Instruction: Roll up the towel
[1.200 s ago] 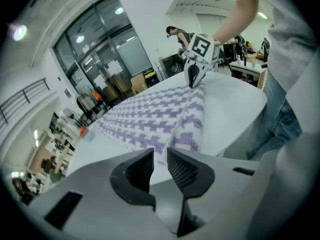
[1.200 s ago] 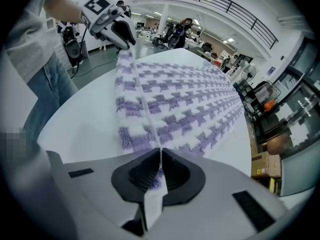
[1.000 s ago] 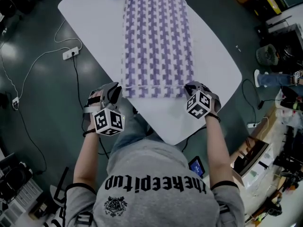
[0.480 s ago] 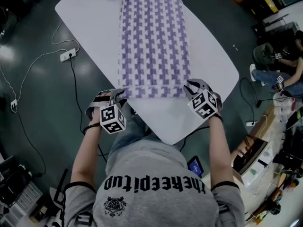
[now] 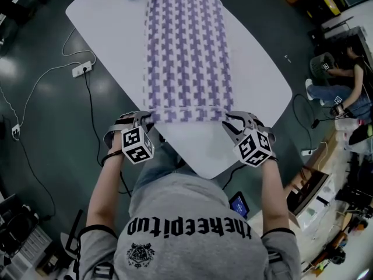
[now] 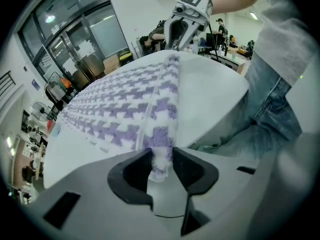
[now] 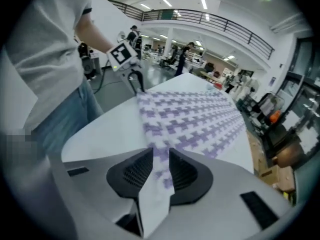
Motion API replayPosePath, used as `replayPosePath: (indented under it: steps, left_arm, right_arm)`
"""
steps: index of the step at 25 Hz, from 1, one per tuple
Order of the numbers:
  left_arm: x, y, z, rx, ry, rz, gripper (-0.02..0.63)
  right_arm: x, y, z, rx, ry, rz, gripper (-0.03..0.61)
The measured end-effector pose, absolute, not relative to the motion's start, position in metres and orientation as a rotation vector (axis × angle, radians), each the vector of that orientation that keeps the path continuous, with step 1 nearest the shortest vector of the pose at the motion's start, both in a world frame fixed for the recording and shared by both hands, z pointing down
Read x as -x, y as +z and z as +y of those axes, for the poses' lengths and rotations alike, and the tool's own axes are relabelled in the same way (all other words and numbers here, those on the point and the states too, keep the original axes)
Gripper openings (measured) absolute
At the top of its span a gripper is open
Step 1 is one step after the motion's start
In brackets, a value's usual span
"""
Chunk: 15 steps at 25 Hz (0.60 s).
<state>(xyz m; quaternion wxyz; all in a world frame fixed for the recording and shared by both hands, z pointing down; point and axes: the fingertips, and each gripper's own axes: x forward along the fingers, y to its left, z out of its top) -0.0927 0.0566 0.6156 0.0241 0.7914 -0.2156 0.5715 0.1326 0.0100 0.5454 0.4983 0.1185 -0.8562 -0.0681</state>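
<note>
Towel (image 5: 186,51): purple-and-white check, spread flat on the white tabletop (image 5: 99,22). Long axis runs straight away from the person; near short edge lies crosswise, right at both tools

Left hand-held gripper (image 5: 144,119) at the near left corner, jaws just narrowed, pinching that corner

Right hand-held gripper (image 5: 232,121) at the near right corner, jaws just widened, towel edge between them, pads seemingly slack

Both equally near; the roll would likely run away from the person, along the long axis

Writing: gothic print on grey shirt (image 5: 192,214), roughly "thekeepitup"; no label legible on the towel
</note>
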Motion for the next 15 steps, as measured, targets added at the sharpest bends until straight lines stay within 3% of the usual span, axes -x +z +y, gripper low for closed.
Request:
replayPosePath:
  steps: [4,10,14,15]
  left_arm:
    - [0.092,0.625,0.066,-2.451,1.775,-0.665,0.137]
    - [0.070,0.615,0.054,-2.447,1.794,-0.652,0.137]
    - [0.091,0.616,0.054,-2.449,1.803,-0.639,0.135]
    - [0.099,0.615,0.052,-2.448,1.811,-0.642,0.092]
  right_arm:
    - [-0.133,0.593,0.046,-0.126,-0.152,-1.980,0.101]
    - [-0.178,0.606,0.000,-0.149,-0.158,-1.867,0.156]
    - [-0.162,0.614,-0.002,-0.116,-0.163,-1.820,0.146]
    - [-0.155,0.614,-0.003,-0.121,-0.158,-1.817,0.119]
